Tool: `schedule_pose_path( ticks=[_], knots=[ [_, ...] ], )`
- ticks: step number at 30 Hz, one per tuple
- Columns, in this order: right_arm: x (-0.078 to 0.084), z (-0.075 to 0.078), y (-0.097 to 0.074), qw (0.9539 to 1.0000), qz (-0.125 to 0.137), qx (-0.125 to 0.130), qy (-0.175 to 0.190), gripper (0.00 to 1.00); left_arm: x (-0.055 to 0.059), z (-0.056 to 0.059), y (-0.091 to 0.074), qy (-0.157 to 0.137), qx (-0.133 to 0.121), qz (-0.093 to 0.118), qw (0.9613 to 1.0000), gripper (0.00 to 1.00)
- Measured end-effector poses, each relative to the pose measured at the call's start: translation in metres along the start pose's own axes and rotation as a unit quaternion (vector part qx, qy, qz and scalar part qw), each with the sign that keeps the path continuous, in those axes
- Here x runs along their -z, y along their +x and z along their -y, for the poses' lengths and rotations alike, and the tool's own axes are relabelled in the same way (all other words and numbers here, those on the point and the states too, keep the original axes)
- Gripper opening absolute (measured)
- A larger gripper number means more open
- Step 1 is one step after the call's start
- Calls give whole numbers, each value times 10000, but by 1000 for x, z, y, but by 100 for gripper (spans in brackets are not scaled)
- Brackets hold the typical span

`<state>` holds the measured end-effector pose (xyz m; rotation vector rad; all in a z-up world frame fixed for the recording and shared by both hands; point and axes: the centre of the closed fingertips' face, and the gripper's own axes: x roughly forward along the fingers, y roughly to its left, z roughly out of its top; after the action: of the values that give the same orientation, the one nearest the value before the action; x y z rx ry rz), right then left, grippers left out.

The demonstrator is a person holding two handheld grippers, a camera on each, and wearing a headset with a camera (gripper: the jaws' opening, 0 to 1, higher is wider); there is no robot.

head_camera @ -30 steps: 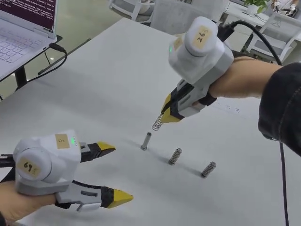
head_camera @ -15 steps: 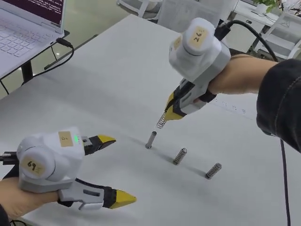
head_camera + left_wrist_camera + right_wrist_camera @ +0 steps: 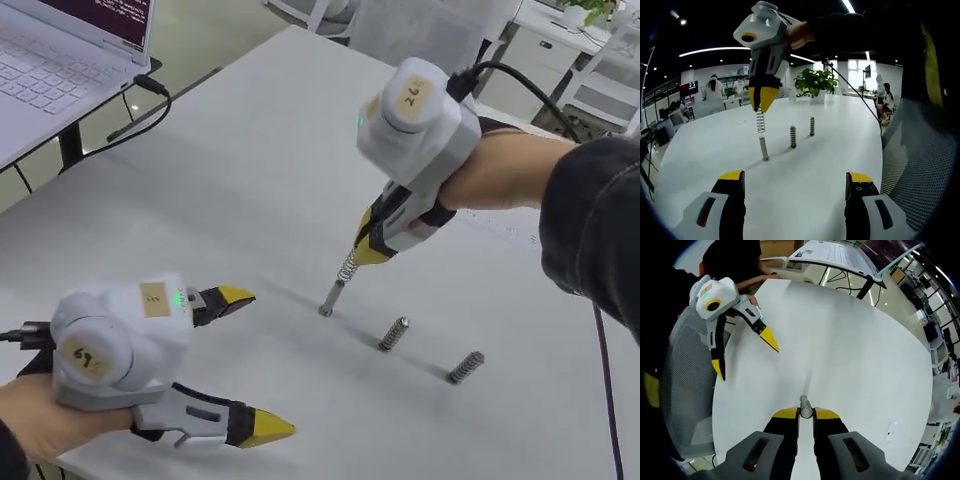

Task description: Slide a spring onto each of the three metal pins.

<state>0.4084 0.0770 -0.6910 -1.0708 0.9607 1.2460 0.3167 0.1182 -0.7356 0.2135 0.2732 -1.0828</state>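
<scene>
**Right gripper (image 3: 368,255) holds third spring (image 3: 347,267) at bare pin (image 3: 329,299)**

Pinched between the right gripper's narrow, yellow-tipped jaws, the spring hangs tilted, its lower end at the top of the bare pin. Whether it is over the tip cannot be told. The pin stands upright near the middle of the white table (image 3: 250,150). To its right, in a row, stand the middle pin (image 3: 394,334) and the right pin (image 3: 465,367), each wearing one spring along its length. The count is three pins and three springs, two seated and one in the jaws. At the near left edge the left gripper (image 3: 262,362) hovers with jaws spread wide, holding nothing and well apart from the row. One laptop (image 3: 60,60) sits open at the far left, beyond the table's edge.
</scene>
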Motion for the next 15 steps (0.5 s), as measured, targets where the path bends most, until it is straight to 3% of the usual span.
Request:
schedule_pose_path(
  ticks=[15],
  knots=[
    [2,1,6,10000,-54,-52,-13,7,3,0,2,-7,16,-57,10000,77]
  ],
)
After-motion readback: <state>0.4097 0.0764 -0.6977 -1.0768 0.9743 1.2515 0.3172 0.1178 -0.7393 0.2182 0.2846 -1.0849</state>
